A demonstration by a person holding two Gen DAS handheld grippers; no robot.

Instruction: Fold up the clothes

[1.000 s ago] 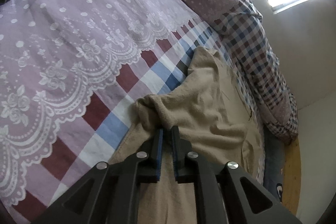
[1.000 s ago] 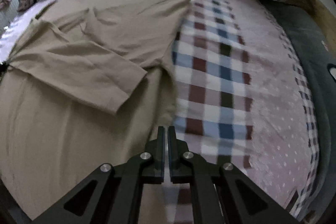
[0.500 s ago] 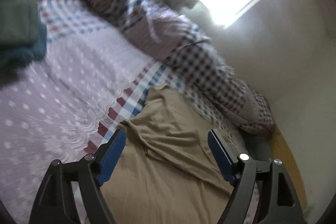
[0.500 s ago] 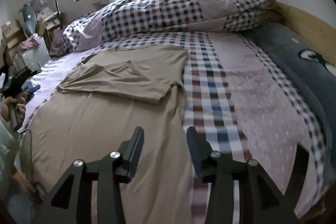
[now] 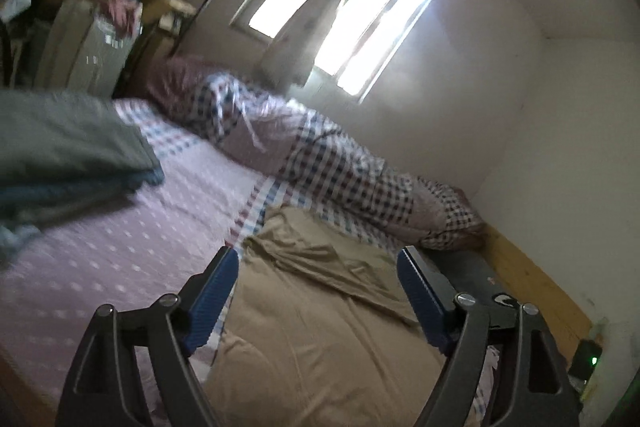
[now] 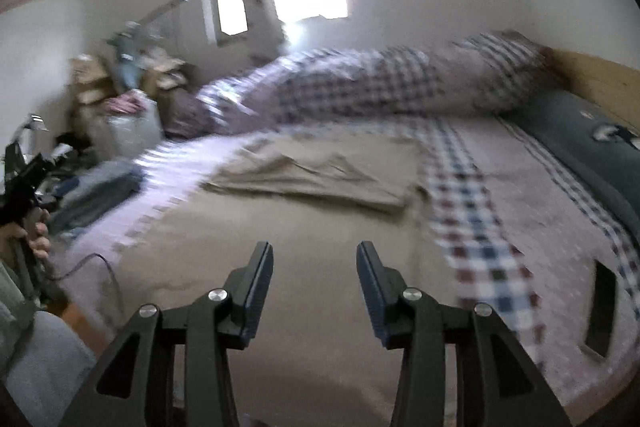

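Tan garment (image 6: 312, 267) lies spread on the bed (image 6: 520, 195), sleeves folded in at twelve o'clock; left gripper (image 5: 318, 291) and right gripper (image 6: 315, 283) hover above it, released and empty.

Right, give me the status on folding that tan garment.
Done: the tan garment lies spread on the bed, its far end already folded over into a layered flap. In hand: nothing; the left tool and the right tool are open and raised above it. Left: the near portion is still unfolded.
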